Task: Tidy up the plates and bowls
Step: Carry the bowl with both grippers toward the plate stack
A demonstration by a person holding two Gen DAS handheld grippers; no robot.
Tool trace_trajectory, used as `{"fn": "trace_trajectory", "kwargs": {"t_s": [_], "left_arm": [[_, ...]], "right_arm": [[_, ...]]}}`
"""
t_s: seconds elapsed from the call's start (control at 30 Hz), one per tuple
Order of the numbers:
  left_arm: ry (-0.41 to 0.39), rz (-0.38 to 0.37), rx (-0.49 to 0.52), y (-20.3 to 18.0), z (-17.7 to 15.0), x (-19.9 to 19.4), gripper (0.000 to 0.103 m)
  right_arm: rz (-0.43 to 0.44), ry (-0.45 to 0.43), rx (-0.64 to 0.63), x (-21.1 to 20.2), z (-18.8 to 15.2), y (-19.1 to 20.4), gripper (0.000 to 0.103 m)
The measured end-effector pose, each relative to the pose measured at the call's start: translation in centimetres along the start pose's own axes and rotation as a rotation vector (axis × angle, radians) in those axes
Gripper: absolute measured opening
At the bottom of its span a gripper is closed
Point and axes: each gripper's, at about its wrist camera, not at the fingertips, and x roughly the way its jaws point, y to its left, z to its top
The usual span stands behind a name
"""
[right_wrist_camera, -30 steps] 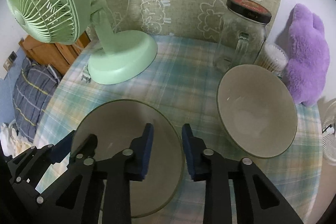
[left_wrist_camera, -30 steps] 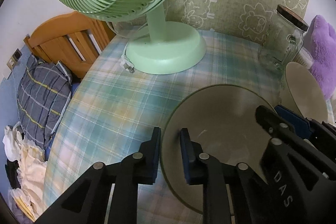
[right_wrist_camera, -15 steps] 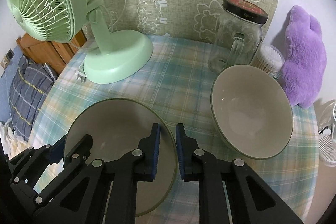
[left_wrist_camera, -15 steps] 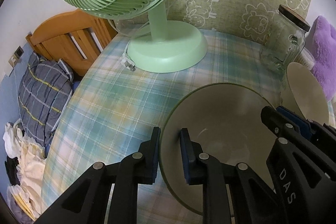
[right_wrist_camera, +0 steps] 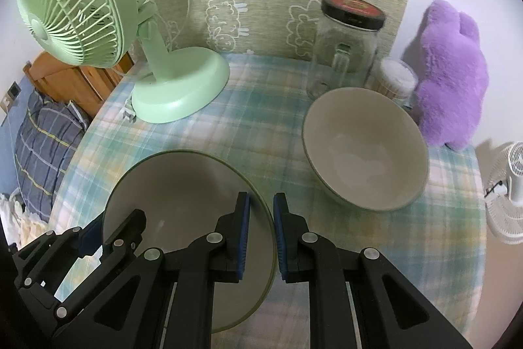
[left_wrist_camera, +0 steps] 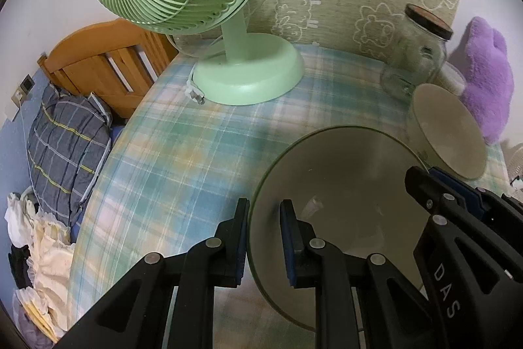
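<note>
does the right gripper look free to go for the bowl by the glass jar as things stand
Probably not yet. The right gripper is shut on the plate rim, sharing it with the left gripper. The path to the bowl looks open, beside the glass jar.

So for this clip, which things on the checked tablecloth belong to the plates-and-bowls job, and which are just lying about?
Job:
- large round green-rimmed plate, gripped at opposite rims by the left gripper and right gripper
- deep beige bowl

Lying about:
- mint-green desk fan
- glass jar with black lid
- cotton-swab tub
- purple plush toy
</note>
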Motion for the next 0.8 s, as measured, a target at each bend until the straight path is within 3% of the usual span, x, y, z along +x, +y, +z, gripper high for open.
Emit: {"fn": "trace_trajectory", "kwargs": {"t_s": [0.8], "left_arm": [[-0.058, -0.105, 0.077, -0.3, -5.6, -10.6, 0.016]], "right_arm": [[-0.102, -0.033, 0.086, -11.5, -5.9, -0.6, 0.018]]}}
